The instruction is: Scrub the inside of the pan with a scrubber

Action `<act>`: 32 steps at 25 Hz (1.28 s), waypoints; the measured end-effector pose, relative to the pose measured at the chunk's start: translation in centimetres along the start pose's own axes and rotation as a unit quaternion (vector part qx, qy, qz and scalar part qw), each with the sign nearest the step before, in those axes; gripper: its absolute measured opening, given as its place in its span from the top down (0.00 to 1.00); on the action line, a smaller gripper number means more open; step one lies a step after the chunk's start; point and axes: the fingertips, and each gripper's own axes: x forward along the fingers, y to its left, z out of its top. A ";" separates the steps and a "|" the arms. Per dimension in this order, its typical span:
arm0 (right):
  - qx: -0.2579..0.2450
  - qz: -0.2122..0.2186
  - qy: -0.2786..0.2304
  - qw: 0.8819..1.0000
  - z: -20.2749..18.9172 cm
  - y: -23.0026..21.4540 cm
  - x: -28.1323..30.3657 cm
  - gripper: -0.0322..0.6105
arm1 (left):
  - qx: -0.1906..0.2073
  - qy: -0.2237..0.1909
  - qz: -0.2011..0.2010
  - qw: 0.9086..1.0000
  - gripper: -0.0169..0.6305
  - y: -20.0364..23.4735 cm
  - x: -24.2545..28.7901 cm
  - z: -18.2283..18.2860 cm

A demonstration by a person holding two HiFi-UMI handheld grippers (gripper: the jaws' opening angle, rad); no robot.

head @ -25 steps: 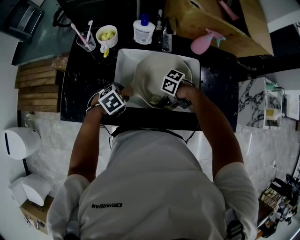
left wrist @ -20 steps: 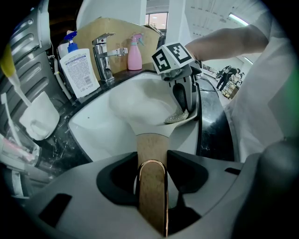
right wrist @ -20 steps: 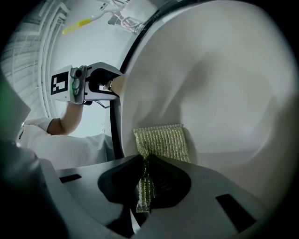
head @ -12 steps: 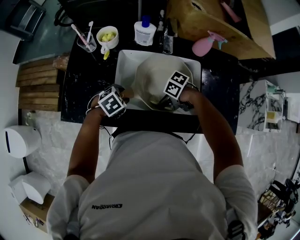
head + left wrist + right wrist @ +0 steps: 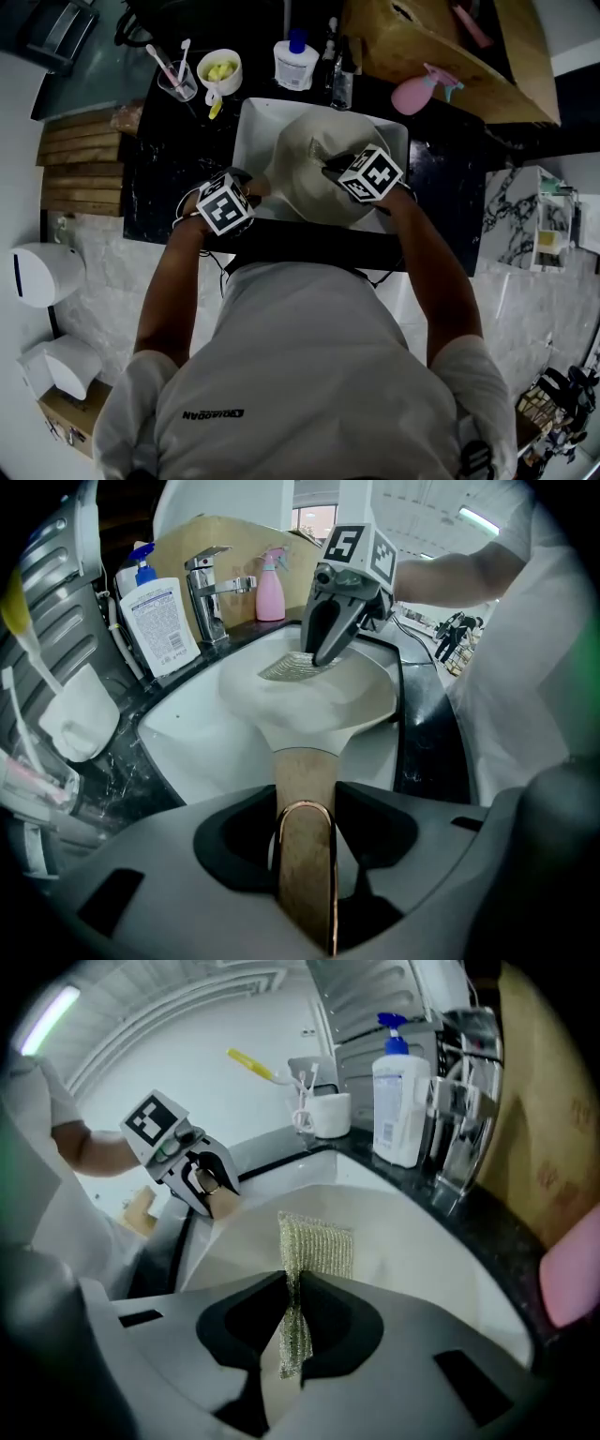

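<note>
A cream pan (image 5: 305, 159) lies tilted in the white sink (image 5: 248, 122). Its wooden handle (image 5: 305, 855) sits between the jaws of my left gripper (image 5: 305, 829), which is shut on it at the sink's near left corner (image 5: 239, 190). My right gripper (image 5: 295, 1326) is shut on a silvery mesh scrubber (image 5: 315, 1246), whose free end lies against the pan's inner wall (image 5: 412, 1251). In the left gripper view the scrubber (image 5: 295, 667) hangs from the right gripper (image 5: 328, 653) over the pan's far side (image 5: 319, 700). From the head view the right gripper (image 5: 336, 169) is over the pan's middle.
A faucet (image 5: 211, 588), a white pump bottle (image 5: 159, 621) and a pink spray bottle (image 5: 270, 588) stand behind the sink. A cup with toothbrushes (image 5: 173, 80) and a white bowl (image 5: 217, 70) sit at the back left on the black counter (image 5: 155, 178). A cardboard box (image 5: 441, 56) is at the back right.
My right gripper has moved with the scrubber from the pan's near right side toward its middle and far side, its marker cube turning. The left gripper and handle stayed put.
</note>
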 end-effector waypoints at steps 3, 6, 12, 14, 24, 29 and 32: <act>-0.092 -0.072 0.007 0.993 1.1 -1.8 0.5 0.84 | -0.001 0.000 -0.001 1.000 0.67 0.0 0.0 -0.1; -0.184 -0.134 0.018 0.974 2.3 -3.4 1.1 0.84 | -0.001 0.000 0.000 1.000 0.67 0.0 0.1 -0.1; -0.266 -0.174 0.044 0.947 1.7 -5.8 4.3 0.84 | -0.001 0.000 0.001 1.000 0.67 0.0 0.1 -0.1; -0.277 -0.176 0.056 0.943 1.4 -6.3 5.4 0.84 | -0.001 0.001 0.000 1.000 0.67 0.0 0.1 0.0; -0.262 -0.156 0.082 0.949 0.5 -7.6 8.9 0.84 | -0.002 0.001 0.000 1.000 0.67 0.1 0.1 0.0; -0.250 -0.147 0.085 0.953 0.0 -7.7 9.5 0.84 | -0.003 0.002 -0.002 1.000 0.67 0.2 0.1 0.0; -0.235 -0.137 0.082 0.959 -0.1 -7.4 9.6 0.84 | -0.004 0.003 -0.003 1.000 0.67 0.2 0.1 -0.1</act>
